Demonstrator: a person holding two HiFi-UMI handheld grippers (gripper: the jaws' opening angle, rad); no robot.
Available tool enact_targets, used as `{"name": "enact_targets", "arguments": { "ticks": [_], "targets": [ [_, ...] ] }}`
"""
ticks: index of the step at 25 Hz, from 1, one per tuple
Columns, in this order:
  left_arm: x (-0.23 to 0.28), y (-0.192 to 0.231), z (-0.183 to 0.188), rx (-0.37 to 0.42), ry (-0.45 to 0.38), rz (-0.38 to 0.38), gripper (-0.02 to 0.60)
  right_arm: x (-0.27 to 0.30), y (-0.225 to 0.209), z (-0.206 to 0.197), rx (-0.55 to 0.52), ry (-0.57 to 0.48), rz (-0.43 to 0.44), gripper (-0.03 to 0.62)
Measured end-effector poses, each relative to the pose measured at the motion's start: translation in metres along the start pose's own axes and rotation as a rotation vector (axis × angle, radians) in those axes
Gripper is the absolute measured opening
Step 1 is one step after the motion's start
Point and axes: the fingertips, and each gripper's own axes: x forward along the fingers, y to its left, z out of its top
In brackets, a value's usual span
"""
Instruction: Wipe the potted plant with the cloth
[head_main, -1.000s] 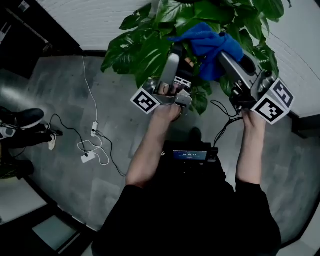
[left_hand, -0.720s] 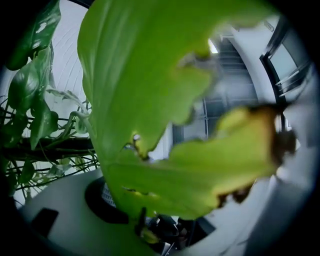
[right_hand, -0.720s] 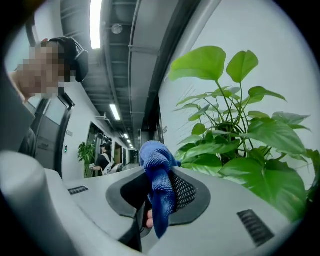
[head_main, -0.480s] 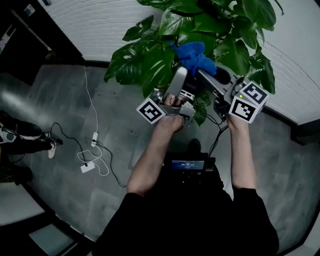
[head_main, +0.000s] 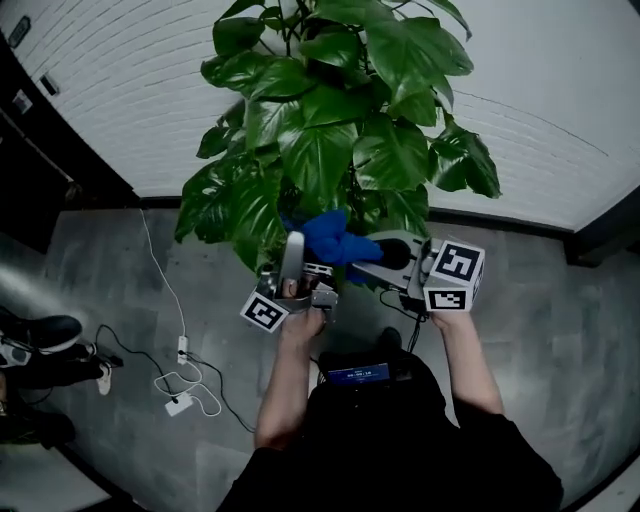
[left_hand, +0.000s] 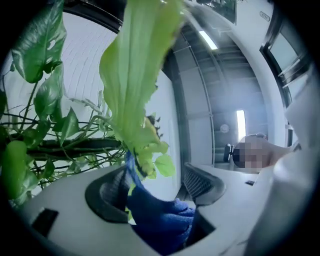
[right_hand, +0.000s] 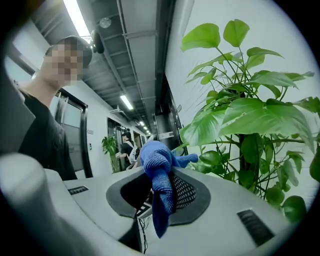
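Note:
The potted plant (head_main: 330, 120) stands against the wall with broad green leaves; its pot is hidden by foliage. My right gripper (head_main: 352, 262) points left at the lower leaves, shut on a bunched blue cloth (head_main: 325, 238). In the right gripper view the cloth (right_hand: 157, 162) hangs pinched between the two pads of that gripper (right_hand: 160, 186), with the plant (right_hand: 250, 120) to the right. My left gripper (head_main: 294, 240) points up under the foliage. In its own view the left gripper (left_hand: 152, 180) stands wide open, with a pale leaf (left_hand: 132, 75) and the cloth (left_hand: 160, 220) between the jaws.
A white brick wall (head_main: 120, 110) runs behind the plant. White cables and a power strip (head_main: 180, 350) lie on the grey floor at the left, near shoes (head_main: 40, 335). A dark doorway (head_main: 30, 190) is at the far left. A small screen device (head_main: 352, 375) sits at my waist.
Both grippers have sunk from the upper leaves to the plant's lower leaves, the right one more, carrying the blue cloth down and toward the left gripper.

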Motion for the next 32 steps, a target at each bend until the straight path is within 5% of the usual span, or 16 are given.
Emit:
{"name": "enact_targets", "arguments": {
  "ticks": [8,16,20,26,32],
  "targets": [
    [0.017,-0.048,-0.103,0.061,0.076,0.003,0.334,-0.148,0.024,0.014,0.052,-0.205,0.06,0.093],
    [0.056,0.003,-0.286,0.006,0.059,0.108,0.334,-0.428,-0.062,-0.016,0.163,-0.373,-0.181,0.092],
    [0.048,0.033,-0.338,-0.042,-0.015,0.208,0.334,-0.524,-0.1,-0.031,0.242,-0.446,-0.27,0.092],
    [0.044,0.076,-0.357,-0.073,-0.066,0.304,0.338,-0.538,-0.125,-0.015,0.251,-0.474,-0.199,0.093],
    [0.055,0.155,-0.342,-0.178,-0.165,0.328,0.399,-0.504,-0.132,0.0,0.186,-0.375,-0.154,0.093]
  ]
}}
